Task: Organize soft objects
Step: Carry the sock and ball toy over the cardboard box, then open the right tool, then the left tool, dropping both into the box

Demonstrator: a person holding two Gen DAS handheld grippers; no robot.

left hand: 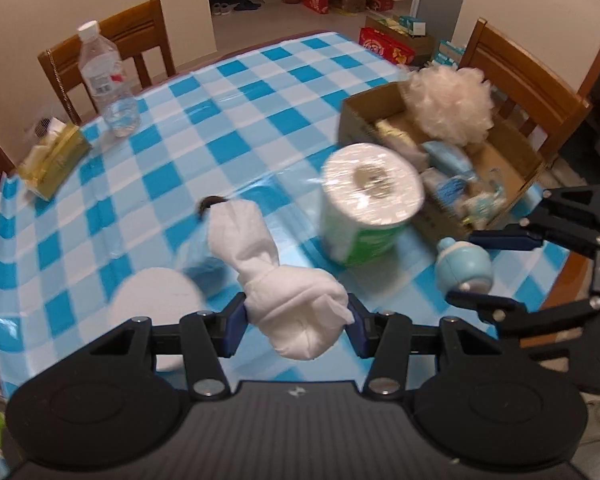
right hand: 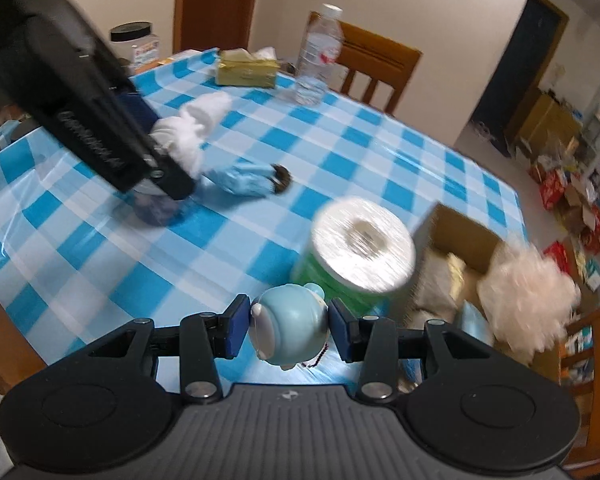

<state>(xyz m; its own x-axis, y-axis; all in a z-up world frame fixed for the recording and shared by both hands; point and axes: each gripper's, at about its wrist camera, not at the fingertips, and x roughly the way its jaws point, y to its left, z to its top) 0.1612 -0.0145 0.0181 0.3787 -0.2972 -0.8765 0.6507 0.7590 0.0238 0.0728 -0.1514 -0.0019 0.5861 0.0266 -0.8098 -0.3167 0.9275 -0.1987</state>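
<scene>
The cardboard box (left hand: 380,108) already holds several soft things; the left gripper (left hand: 296,320) is clamped on a white cloth bundle (left hand: 296,308), the right gripper (right hand: 288,328) on a blue toy (right hand: 290,326), both above the table (left hand: 260,92); the paper roll (left hand: 372,192) and 1 blue cloth (right hand: 240,178) remain outside.

A toilet roll (left hand: 370,204) stands before the cardboard box (left hand: 374,110), checked tablecloth (left hand: 228,112) open leftward
</scene>
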